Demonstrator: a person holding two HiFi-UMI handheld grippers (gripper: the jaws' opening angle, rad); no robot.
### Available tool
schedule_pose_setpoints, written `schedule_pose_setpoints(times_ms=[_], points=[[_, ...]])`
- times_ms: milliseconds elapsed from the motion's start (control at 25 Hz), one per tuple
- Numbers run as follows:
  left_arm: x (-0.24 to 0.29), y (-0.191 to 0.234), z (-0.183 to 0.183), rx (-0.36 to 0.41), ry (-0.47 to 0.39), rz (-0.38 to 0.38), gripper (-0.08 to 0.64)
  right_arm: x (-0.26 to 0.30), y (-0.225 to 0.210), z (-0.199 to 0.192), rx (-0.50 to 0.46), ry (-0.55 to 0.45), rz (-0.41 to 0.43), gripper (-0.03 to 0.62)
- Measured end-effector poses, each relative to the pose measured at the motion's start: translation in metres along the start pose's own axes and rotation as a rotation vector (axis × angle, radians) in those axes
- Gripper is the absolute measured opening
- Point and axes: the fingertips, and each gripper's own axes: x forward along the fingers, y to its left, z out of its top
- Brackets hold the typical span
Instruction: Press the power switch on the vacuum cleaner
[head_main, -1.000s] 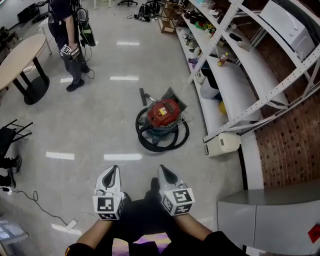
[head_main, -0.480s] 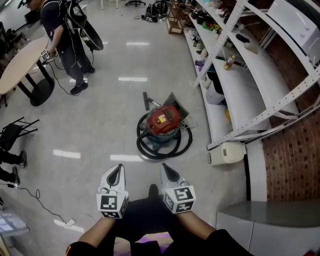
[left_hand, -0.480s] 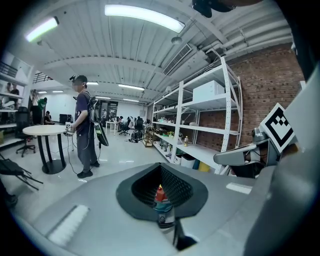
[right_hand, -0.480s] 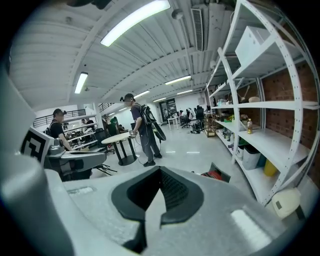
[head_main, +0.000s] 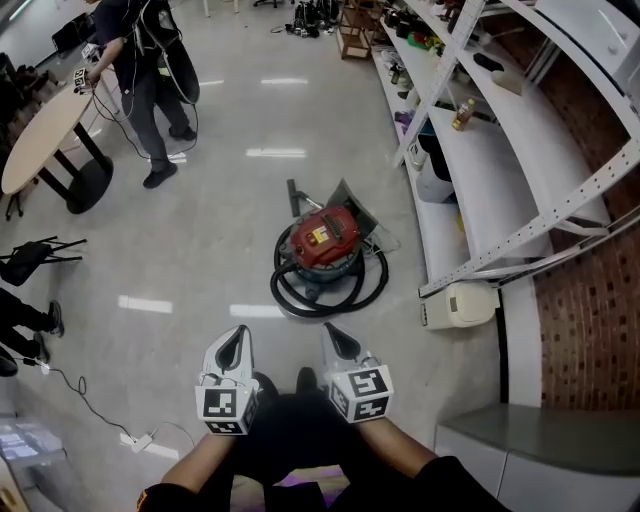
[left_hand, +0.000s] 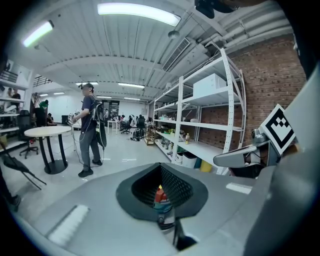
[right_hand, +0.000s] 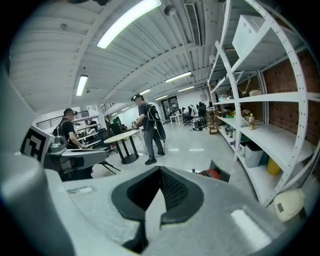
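The vacuum cleaner (head_main: 322, 238) has a red top and a black hose (head_main: 335, 295) coiled round its base; it stands on the floor in the head view's middle, well ahead of both grippers. My left gripper (head_main: 232, 348) and right gripper (head_main: 340, 343) are held side by side low in that view, jaws together, nothing in them, pointing towards the vacuum. Through the left gripper (left_hand: 161, 192) pads I see a sliver of the vacuum (left_hand: 160, 196). In the right gripper view the vacuum (right_hand: 212, 173) lies right of the gripper (right_hand: 155, 192). No switch can be made out at this distance.
White metal shelving (head_main: 480, 150) with bottles and bins runs along the right. A white appliance (head_main: 460, 303) lies on the floor beside it. A person (head_main: 150, 80) stands by a round table (head_main: 40, 145) at far left. A cable and power strip (head_main: 135, 445) lie lower left; a grey cabinet (head_main: 540, 455) stands lower right.
The person at the back has walked left to the round table. The view has shifted slightly; both grippers keep the same pose and the vacuum has not moved.
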Motion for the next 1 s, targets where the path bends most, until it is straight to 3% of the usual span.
schedule_pose_setpoints(times_ms=[360, 680, 1000], points=[[0.033, 0.013, 0.0, -0.034, 0.024, 0.004, 0.017, 0.024, -0.02, 0.004, 0.0, 0.03, -0.026, -0.008], [0.094, 0.04, 0.013, -0.03, 0.011, -0.064, 0.017, 0.078, -0.03, 0.013, 0.01, 0.079, -0.077, -0.008], [0.161, 0.07, 0.004, 0.014, 0.083, -0.15, 0.017, 0.151, -0.046, 0.02, 0.036, 0.158, -0.126, -0.008]])
